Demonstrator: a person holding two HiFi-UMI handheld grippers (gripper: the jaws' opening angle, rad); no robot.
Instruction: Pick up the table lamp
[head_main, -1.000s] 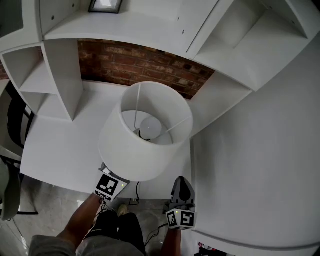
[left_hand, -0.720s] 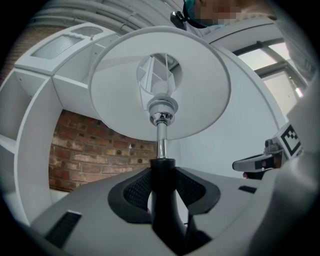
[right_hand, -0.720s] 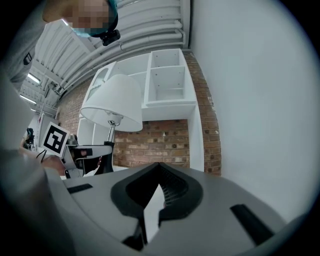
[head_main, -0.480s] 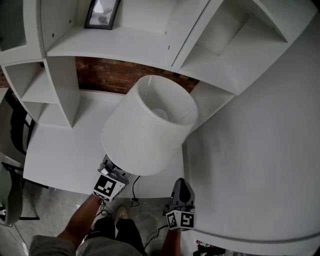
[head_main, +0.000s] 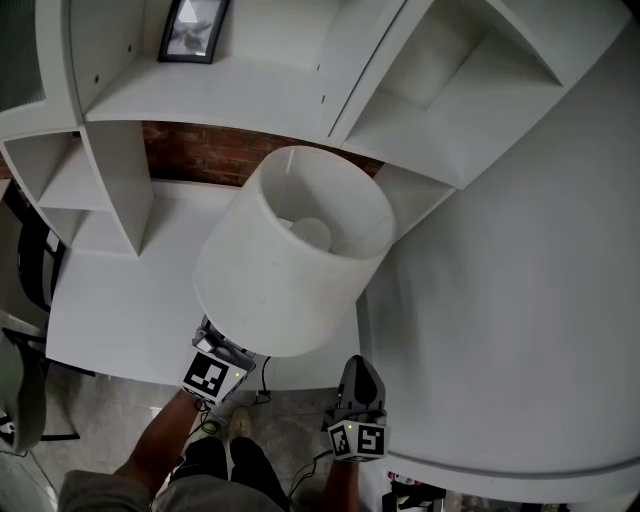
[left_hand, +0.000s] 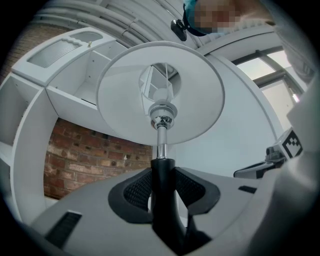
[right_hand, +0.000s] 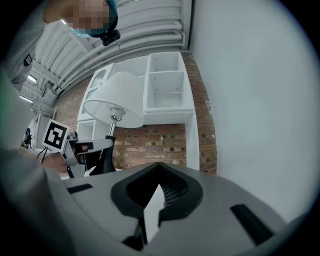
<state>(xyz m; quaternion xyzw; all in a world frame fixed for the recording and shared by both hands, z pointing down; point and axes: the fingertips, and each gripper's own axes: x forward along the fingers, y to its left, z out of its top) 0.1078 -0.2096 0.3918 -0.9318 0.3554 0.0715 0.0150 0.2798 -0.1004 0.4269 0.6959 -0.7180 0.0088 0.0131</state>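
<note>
The table lamp has a wide white shade (head_main: 290, 255) on a chrome rod and a black stem (left_hand: 163, 175). It hangs above the white desk (head_main: 120, 300), tilted a little away from me. My left gripper (head_main: 225, 342) sits under the shade's near edge and is shut on the black stem, with a ribbed pad pressing each side (left_hand: 162, 187). The lamp's base is hidden. My right gripper (head_main: 360, 378) hovers to the lamp's right, shut with nothing in it (right_hand: 159, 192). From the right gripper view the lamp (right_hand: 116, 97) and the left gripper (right_hand: 85, 147) show at the left.
White cube shelves (head_main: 110, 170) stand behind and left of the desk over a brick wall (head_main: 200, 155). A framed picture (head_main: 190, 30) sits on an upper shelf. A large white panel (head_main: 500, 300) fills the right. A black cable (head_main: 262, 375) hangs by the desk's front edge.
The lamp has risen with the left gripper and its shade now tilts away, hiding more of the bulb. Both grippers have come up slightly.
</note>
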